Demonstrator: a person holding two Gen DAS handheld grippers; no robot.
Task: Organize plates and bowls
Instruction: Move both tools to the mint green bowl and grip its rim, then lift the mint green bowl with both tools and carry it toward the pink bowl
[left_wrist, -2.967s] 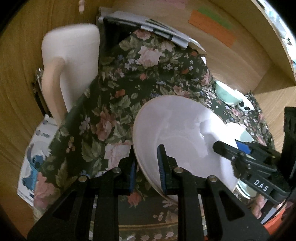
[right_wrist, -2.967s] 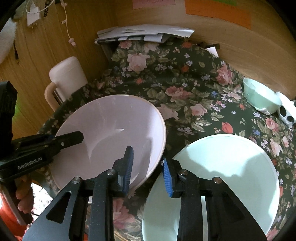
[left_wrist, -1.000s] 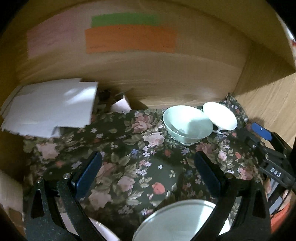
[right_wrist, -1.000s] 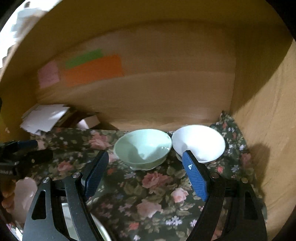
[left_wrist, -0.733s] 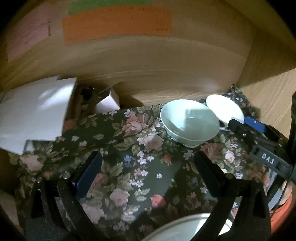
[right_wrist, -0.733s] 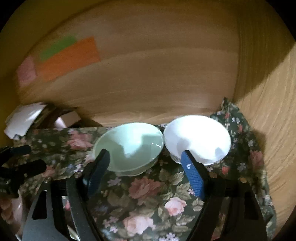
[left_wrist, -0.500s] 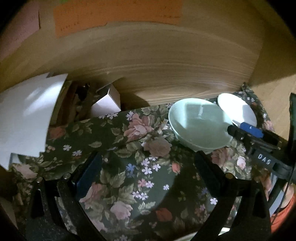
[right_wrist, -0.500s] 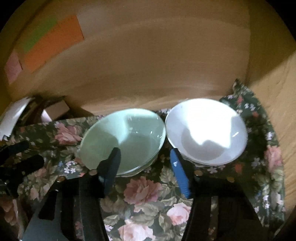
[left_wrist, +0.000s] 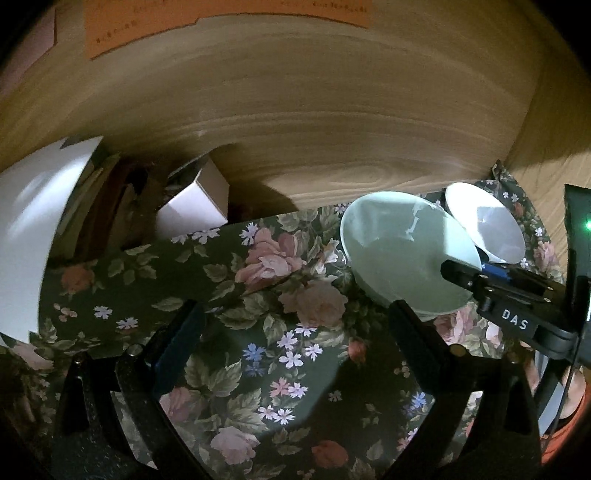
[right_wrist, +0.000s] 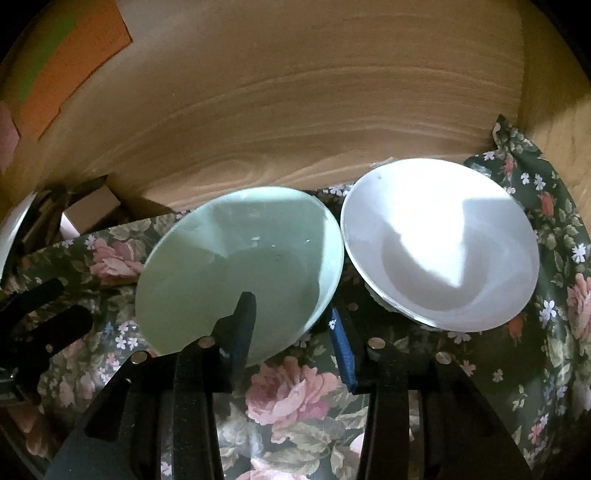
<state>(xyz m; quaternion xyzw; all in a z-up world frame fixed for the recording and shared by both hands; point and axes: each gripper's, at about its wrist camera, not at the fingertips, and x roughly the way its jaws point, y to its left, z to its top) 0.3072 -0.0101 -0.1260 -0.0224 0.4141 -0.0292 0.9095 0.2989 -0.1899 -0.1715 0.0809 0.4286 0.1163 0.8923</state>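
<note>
Black hand-held gripper (left_wrist: 291, 325), blue pads, silver screws; other marked "DAS".

Two bowls are set side by side on the cloth (right_wrist: 295, 387), close against the back wall (right_wrist: 295, 110); the second bowl (right_wrist: 439, 243) lies just right of the first bowl (right_wrist: 240, 273), rims nearly touching. A small box (left_wrist: 195, 206) is found well left of the first bowl, at the wall's foot, with a paper stack (left_wrist: 33, 229) further left. The first bowl's near rim is straddled by the right gripper (right_wrist: 291, 332), one finger inside, one outside.
</note>
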